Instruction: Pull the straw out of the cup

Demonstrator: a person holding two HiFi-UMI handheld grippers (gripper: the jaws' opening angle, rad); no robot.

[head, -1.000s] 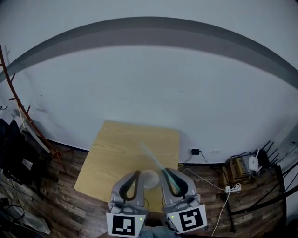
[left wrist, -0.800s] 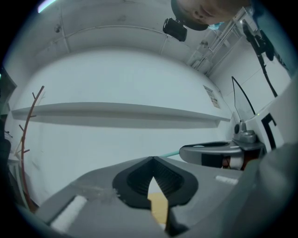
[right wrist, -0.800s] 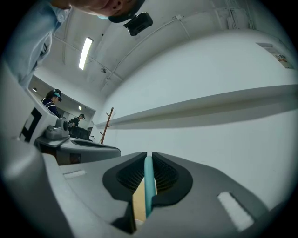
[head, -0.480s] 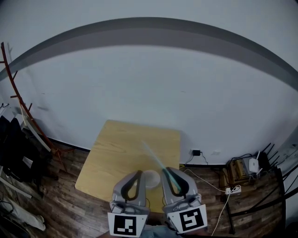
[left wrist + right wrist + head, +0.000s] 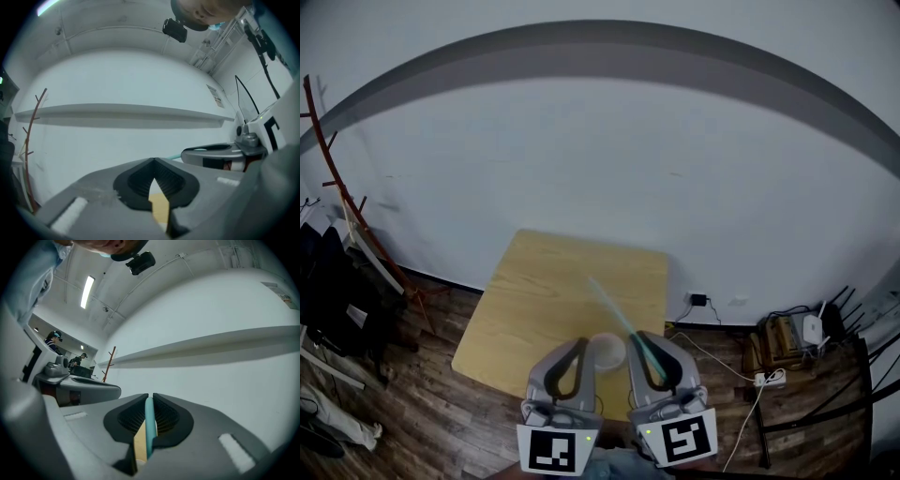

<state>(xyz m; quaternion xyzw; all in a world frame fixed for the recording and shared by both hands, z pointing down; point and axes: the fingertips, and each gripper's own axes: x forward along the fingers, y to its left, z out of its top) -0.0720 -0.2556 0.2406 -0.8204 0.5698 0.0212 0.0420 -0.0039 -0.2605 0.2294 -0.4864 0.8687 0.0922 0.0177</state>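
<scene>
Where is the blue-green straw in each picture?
Head view: the straw is low in the middle, slanting up-left from the right gripper.
Left gripper view: a short bit shows at middle right, beside the right gripper.
Right gripper view: bottom centre, pinched between the jaws.
Shared landmark: the grey band on the wall.

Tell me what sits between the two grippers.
The white cup stands between the left gripper and the right gripper, seen in the head view.

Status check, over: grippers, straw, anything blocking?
Left gripper shut, empty, beside cup. Right gripper shut on straw, jaws just closed further. Straw slants over table, lower end hidden. Nothing in the way.
</scene>
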